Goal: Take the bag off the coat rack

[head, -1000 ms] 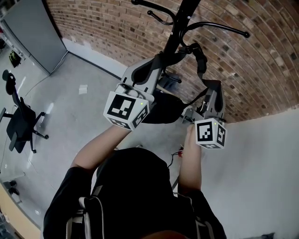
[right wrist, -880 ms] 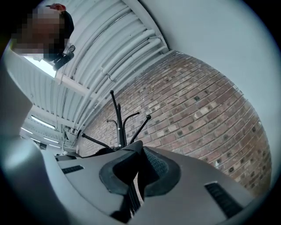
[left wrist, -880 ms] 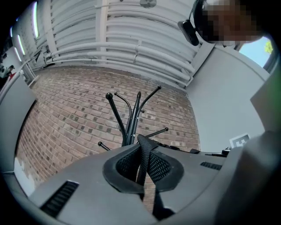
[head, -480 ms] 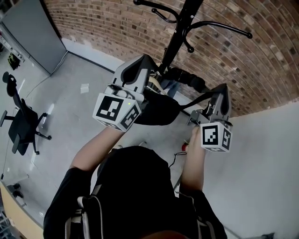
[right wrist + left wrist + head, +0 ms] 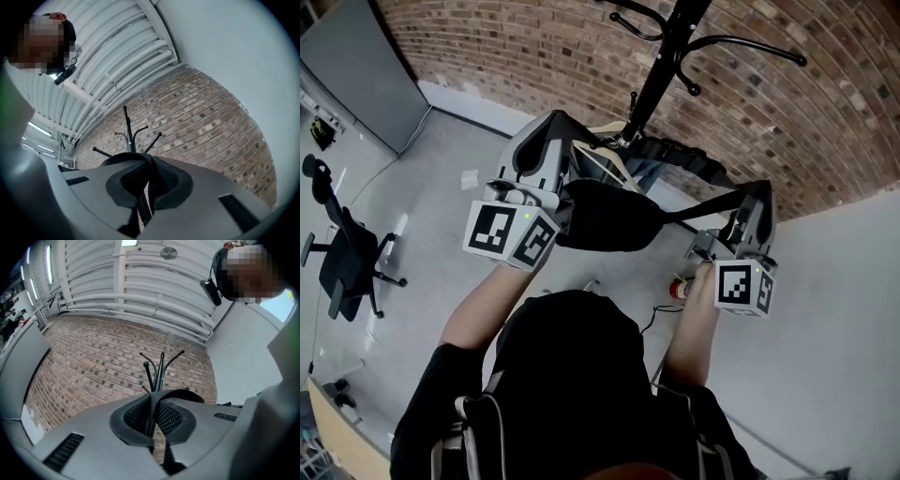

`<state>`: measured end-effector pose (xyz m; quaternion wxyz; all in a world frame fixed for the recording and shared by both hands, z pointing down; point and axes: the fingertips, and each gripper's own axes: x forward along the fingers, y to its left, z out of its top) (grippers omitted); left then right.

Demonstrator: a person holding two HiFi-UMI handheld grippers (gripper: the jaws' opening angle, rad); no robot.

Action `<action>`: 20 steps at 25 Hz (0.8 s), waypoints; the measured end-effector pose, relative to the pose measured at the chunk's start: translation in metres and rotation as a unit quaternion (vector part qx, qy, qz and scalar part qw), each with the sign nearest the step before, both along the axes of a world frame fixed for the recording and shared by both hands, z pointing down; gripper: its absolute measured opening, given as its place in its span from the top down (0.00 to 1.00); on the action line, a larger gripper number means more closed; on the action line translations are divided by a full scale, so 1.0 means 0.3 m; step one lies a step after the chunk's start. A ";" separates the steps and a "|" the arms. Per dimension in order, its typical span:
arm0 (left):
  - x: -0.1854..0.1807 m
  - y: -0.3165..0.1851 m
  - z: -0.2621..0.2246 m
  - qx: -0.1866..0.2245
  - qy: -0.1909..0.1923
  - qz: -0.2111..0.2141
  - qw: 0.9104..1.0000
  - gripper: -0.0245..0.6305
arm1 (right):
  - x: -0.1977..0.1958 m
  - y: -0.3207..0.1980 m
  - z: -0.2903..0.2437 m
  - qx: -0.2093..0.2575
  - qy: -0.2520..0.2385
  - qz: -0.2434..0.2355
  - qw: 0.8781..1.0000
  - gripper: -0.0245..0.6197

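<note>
The black bag (image 5: pixel 609 216) hangs between my two grippers in the head view, close in front of the black coat rack (image 5: pixel 661 70). Its strap (image 5: pixel 684 159) runs from one gripper to the other, below the rack's hooks. My left gripper (image 5: pixel 567 136) is shut on the webbing strap (image 5: pixel 152 404), which sits pinched between the pads (image 5: pixel 136 416). My right gripper (image 5: pixel 759 197) is shut on the strap (image 5: pixel 149 178) at the other end. Beyond the jaws the coat rack (image 5: pixel 159 369) rises in the left gripper view, and the right gripper view shows the coat rack (image 5: pixel 129 136) too.
A brick wall (image 5: pixel 534 56) stands behind the rack, and a white wall (image 5: pixel 844 309) runs along the right. An office chair (image 5: pixel 342 258) stands far left on the grey floor, near a grey panel (image 5: pixel 356 66). A small red item (image 5: pixel 680 289) and a cable lie near the person's feet.
Both grippers have come down and back from the rack with the bag. The strap, looped high by the hooks a second ago, now hangs below them.
</note>
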<state>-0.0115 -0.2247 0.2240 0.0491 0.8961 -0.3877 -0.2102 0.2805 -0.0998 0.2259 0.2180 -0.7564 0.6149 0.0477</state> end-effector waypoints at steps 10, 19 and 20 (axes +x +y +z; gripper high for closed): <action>-0.126 0.015 0.071 -0.037 0.009 0.020 0.999 0.93 | -0.070 0.103 0.041 -0.038 0.048 0.013 0.998 0.93; -0.181 0.051 0.212 -0.065 -0.017 0.058 0.996 0.93 | -0.143 0.168 0.198 -0.099 0.060 0.025 0.993 0.93; -0.189 0.057 0.216 -0.060 -0.024 0.056 0.996 0.93 | -0.153 0.175 0.202 -0.100 0.062 0.024 0.993 0.93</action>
